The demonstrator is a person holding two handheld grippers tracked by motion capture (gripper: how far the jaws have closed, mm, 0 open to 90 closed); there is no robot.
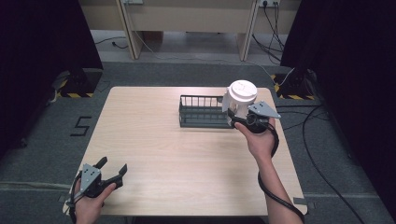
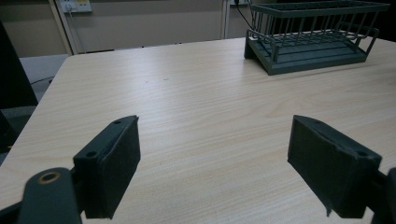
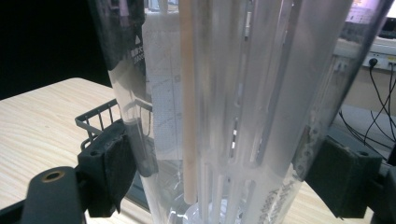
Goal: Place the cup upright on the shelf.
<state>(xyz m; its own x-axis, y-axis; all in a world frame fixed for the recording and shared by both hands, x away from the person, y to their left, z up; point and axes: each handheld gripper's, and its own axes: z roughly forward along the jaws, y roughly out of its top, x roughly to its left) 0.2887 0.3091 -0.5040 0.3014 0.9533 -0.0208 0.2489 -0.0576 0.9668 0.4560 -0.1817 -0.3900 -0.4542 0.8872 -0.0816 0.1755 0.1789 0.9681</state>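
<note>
Blender jug (image 1: 239, 99), clamped in right gripper (image 1: 243, 120), hangs at rack (image 1: 201, 116)'s end, probably next lowered in; left gripper (image 1: 112, 171) gapes idle.

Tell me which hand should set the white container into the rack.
Right. The right gripper already clamps the white container just beside the rack. The left gripper is open and empty, low at the table's near-left corner.

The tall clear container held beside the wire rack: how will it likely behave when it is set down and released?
The container looks tall and narrow, so it may tip easily. Its clear walls look smooth, so it could slip between the right tongs. It seems to be thin plastic with a white lid, probably light for its size.
</note>
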